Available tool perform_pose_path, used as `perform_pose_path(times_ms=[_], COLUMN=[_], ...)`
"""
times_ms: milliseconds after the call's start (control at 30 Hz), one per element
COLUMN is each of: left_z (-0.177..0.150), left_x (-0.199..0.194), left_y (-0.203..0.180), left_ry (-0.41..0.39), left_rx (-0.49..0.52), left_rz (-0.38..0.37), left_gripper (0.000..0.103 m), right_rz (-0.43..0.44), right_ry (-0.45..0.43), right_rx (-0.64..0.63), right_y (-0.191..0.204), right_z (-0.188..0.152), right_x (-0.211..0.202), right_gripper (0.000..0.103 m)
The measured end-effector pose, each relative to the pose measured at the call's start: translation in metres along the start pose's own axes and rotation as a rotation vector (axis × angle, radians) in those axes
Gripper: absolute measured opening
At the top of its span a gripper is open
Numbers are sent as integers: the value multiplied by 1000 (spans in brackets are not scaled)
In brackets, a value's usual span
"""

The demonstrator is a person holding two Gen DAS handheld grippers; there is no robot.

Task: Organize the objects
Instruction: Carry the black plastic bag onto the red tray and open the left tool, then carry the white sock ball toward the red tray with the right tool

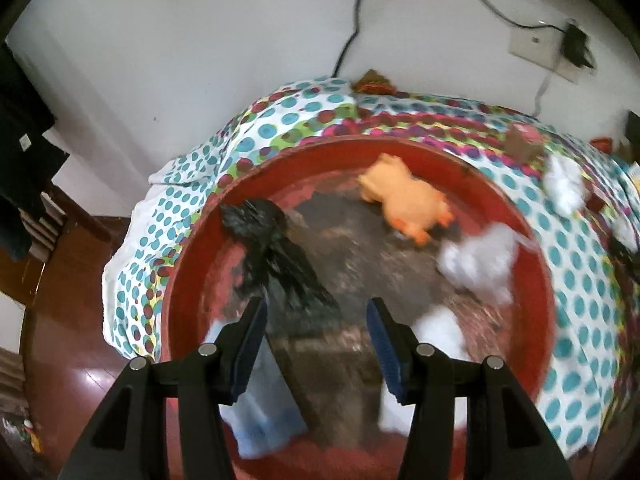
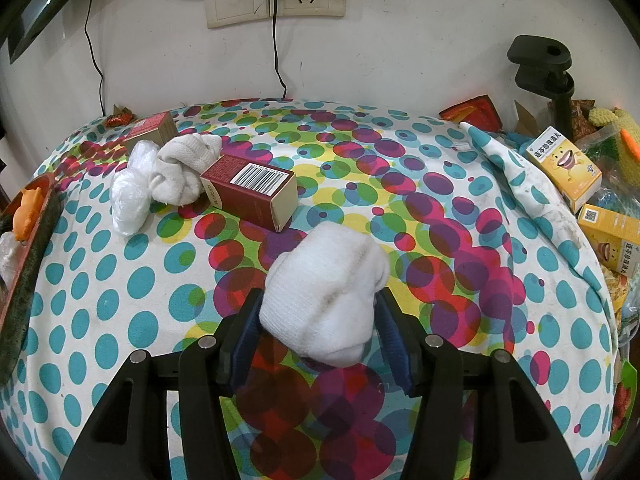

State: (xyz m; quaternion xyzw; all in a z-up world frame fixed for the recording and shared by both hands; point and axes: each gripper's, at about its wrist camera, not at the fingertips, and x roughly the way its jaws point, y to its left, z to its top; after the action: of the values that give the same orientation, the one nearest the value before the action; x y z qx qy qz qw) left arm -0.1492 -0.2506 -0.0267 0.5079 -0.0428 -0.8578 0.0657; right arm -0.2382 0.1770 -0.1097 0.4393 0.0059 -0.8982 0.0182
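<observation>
Motion-blurred red basin (image 1: 536, 264) contents, dark object (image 1: 280, 256) unidentifiable; basin rim (image 2: 28, 264) cut off.

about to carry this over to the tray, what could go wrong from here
1. The right tool pinches the white rolled sock only at its near end, and most of the soft bundle sticks out past the pads, so it may unroll or slip out in transit.
2. The red tray already holds an orange toy, a black item and white bundles, so the sock could land on them and roll out.
3. The open left tool hovers over the tray and could collide.
</observation>
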Motion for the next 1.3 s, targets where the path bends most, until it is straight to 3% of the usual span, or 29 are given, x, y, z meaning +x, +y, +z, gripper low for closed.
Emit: perform_pose_path(times_ms=[300, 600, 1000, 1067, 1133, 1300], left_z=[-52, -83, -87, -88, -88, -88], left_x=[-47, -60, -67, -64, -63, -62], left_y=[-19, -27, -36, -32, -29, -23], left_ry=[-45, -47, -27, -15, -5, 7], left_rx=[2, 28, 46, 32, 22, 2], left_rz=[4, -15, -68, -67, -65, -62], left_gripper=[53, 55, 55, 55, 55, 55], right_rz=[-3, -4, -4, -14, -19, -42], right_ry=[0, 0, 6, 4, 6, 10], right_rx=[-1, -1, 9, 0, 2, -11], right_y=[0, 1, -1, 1, 1, 4], right_z=[0, 0, 0, 0, 2, 1], right_x=[0, 0, -1, -2, -2, -6], right_gripper=[53, 53, 56, 52, 42, 41])
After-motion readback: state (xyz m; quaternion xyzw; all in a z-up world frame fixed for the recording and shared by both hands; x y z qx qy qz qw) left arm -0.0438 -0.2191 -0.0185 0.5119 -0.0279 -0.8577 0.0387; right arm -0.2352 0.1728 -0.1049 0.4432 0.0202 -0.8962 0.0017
